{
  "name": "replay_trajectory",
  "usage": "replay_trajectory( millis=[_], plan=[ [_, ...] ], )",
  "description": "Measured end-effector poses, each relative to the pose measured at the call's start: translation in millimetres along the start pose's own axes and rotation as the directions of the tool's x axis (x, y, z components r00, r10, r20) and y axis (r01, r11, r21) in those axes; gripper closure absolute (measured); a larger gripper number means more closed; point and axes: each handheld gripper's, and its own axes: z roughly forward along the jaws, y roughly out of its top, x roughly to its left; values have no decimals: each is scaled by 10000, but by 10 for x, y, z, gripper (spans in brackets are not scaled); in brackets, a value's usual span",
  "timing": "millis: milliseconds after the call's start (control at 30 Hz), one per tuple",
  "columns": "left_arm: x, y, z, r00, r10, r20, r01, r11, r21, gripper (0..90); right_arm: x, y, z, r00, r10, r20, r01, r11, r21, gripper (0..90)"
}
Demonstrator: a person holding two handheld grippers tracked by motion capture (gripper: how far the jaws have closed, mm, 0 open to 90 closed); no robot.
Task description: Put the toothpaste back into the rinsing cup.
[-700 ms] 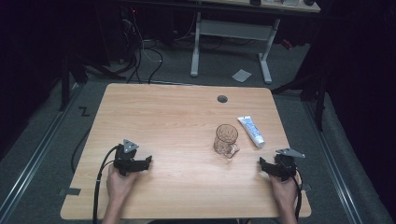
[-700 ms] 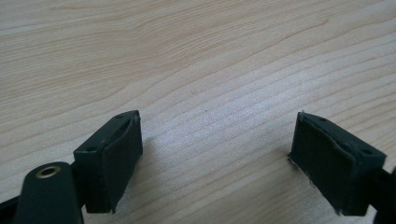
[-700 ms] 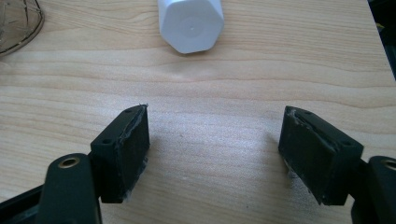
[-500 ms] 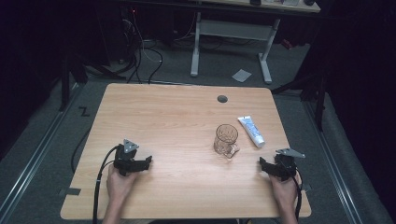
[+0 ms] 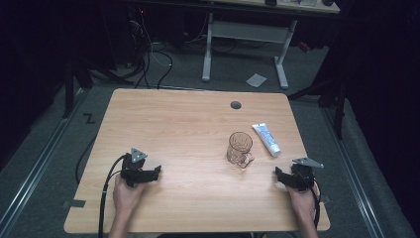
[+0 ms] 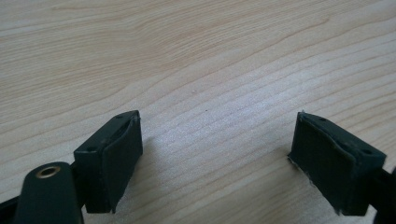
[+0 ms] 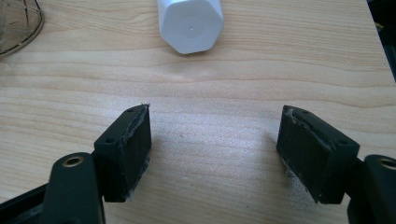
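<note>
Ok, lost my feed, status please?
Left gripper and right gripper open, empty, on table. Tube lying beside glass mug. Nothing in the way.

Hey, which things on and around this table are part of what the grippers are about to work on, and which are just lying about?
Likely in play:
- glass mug, nearest the right gripper
- white tube, its cap facing that gripper's open jaws
- left gripper, open over bare table

Just lying about:
- grommet hole
- paper scrap on the floor
- desk frame behind
</note>
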Motion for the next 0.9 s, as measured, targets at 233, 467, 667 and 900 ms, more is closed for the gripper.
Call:
replay_trajectory(
  millis=[233,467,667,900],
  plan=[
    [0,0,0,10000,-4,-3,4,10000,2,170,-3,0,-30,9999,100,57,-100,9999,85,331],
    [0,0,0,10000,-1,-1,1,10000,2,170,17,-24,-79,10000,12,-8,-12,10000,5,359],
    [0,0,0,10000,-4,-2,4,10000,3,170,46,-18,-178,9998,-136,-112,131,9991,-392,375],
    [0,0,0,10000,-4,-1,4,10000,2,170,74,35,-283,9992,-179,-357,152,9972,-738,386]
  ],
)
